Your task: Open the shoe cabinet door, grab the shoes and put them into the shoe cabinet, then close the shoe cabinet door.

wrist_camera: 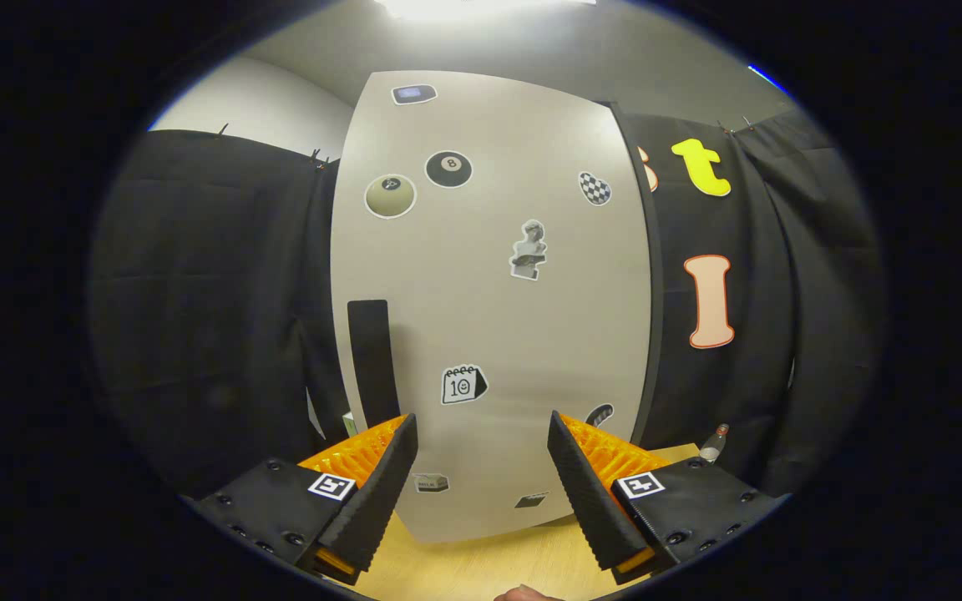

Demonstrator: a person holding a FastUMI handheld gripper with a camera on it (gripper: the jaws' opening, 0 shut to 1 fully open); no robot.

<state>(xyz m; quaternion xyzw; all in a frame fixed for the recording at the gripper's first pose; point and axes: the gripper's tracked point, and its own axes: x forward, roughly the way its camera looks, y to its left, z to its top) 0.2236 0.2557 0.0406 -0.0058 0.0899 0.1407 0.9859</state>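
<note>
The gripper [481, 442] has its 2 fingers spread wide apart with nothing between them, each finger carrying a small square black-and-white marker tag on its base. Just ahead of them stands the shoe cabinet door [489, 292], a pale flat panel that looks closed and rises straight up from the wooden tabletop [481, 563]. A dark vertical handle [372, 361] sits on the door just above the left finger. The door is dotted with stickers: a calendar sticker [463, 385] showing what reads as 10 lies between and just beyond the fingertips, a black 8-ball sticker [448, 169] with the numeral 8 sits high up, and a cream ball sticker [390, 196] is just beside it to the left, its numeral too small to read. A bust statue sticker [529, 249] is near the middle, a checkered sticker [595, 188] to its upper right, and a small carton sticker [431, 482] low down with print too small to make out. A small bottle [713, 444] stands on the tabletop beyond the right finger, by the black cloth wall [205, 309]. Above, a grey ceiling [531, 50] carries a bright light
</note>
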